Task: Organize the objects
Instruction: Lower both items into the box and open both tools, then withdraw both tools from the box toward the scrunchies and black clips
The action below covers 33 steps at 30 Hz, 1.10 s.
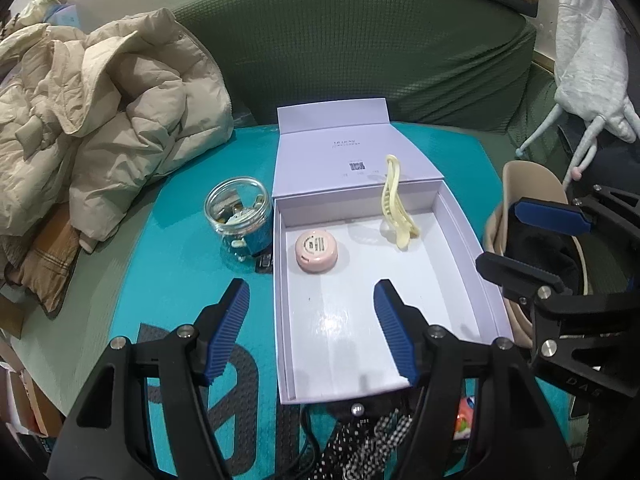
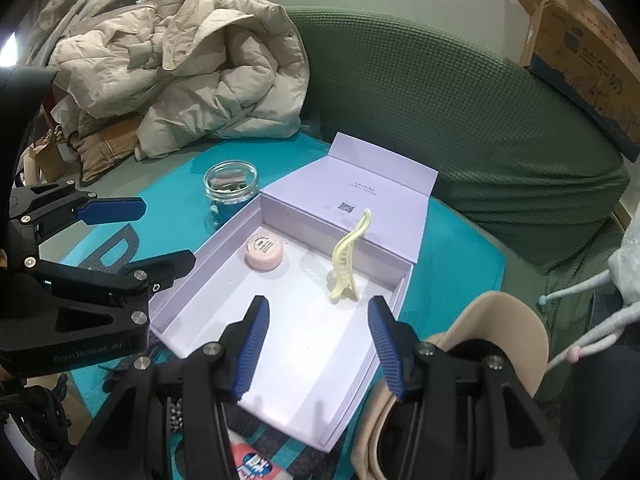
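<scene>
A pale lilac box (image 1: pixel 460 236) lies open on the teal mat (image 1: pixel 180 280), its lid folded back flat toward the green sofa (image 1: pixel 400 60) so the tray stays clear for loading from above. Two things already sit inside at the far end: a round pink case (image 1: pixel 317 250) lying flat near the left wall, and a cream hair claw (image 1: pixel 394 204) propped upright against the back wall. The near half of the tray is bare. The left gripper (image 1: pixel 312 308) hovers over the box's near left corner with its fingers spread wide and nothing between them; the right gripper (image 2: pixel 318 332) hangs over the near end, likewise spread and empty. A glass jar (image 1: pixel 238 214) of small bits stands just beside the box's left wall, probably the next candidate to sort. A beige cap (image 2: pixel 500 332) rests by the right side, outside the box.
</scene>
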{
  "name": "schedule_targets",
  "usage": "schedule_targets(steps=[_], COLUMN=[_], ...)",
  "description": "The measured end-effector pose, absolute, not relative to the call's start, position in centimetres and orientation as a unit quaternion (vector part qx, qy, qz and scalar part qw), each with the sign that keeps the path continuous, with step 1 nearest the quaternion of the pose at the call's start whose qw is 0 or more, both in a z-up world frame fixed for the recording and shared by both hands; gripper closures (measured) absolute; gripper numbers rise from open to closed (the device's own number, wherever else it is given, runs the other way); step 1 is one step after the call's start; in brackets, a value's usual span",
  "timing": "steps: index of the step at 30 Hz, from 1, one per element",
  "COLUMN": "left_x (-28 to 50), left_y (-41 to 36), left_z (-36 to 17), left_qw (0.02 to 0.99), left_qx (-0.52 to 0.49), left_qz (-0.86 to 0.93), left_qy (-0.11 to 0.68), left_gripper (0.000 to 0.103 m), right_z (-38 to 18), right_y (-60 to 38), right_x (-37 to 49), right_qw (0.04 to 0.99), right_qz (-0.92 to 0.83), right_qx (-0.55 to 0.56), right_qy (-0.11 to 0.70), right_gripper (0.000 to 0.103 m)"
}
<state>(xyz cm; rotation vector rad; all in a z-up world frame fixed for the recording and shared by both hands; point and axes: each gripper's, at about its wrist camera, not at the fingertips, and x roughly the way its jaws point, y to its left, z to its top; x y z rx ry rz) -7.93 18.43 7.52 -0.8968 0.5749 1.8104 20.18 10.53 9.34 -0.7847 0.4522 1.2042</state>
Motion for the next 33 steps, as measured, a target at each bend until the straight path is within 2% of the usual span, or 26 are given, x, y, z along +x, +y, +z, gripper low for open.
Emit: schedule_targets(steps=[15,33], left_x=[-5.5,-3.3], left_y=[13.5,10.0], left_z=[7.1,2.6], left_qw=[0.487,0.483], left_qx=[-0.367,-0.403], left_qz=[0.757,0.74], left_qy=[0.236,0.237], left_gripper=[0.039,0.039], right_z=[7.8,2.8], right_y=[6.2,3.2], right_x=[17.0,15.6], right_qw=[0.724,0.698], right_qz=[0.551,0.55], right_qx=[-0.358,-0.386], right_qy=[0.209,0.247], right_gripper=[0.051,0.051])
